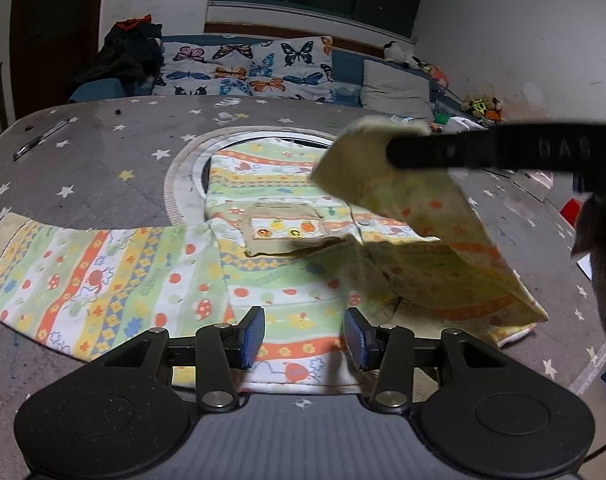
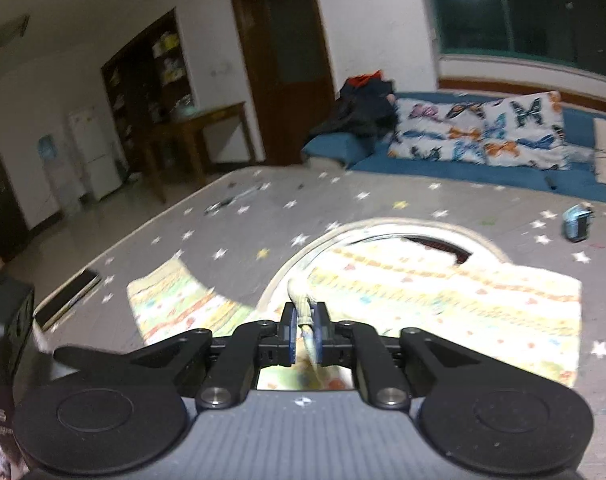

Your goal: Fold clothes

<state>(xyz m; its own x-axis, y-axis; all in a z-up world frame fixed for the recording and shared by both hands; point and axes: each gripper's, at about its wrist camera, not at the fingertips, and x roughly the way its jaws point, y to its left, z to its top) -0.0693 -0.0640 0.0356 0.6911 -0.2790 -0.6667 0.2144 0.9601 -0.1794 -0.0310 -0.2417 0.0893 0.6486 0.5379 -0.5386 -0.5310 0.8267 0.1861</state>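
Note:
A child's shirt with striped fruit print and a beige chest pocket lies flat on the grey star mat. One sleeve is spread out to the left. My left gripper hovers open over the hem, with nothing between its blue pads. The other sleeve is lifted and swung over the shirt body, hanging from the black finger of my right gripper. In the right wrist view my right gripper is shut on the sleeve's beige cuff, above the shirt.
A pale ring-shaped seam in the mat lies under the collar end. Behind stands a blue sofa with a butterfly pillow, a grey cushion and dark clothes. A small blue object sits on the mat. A dark sleeve is at the right.

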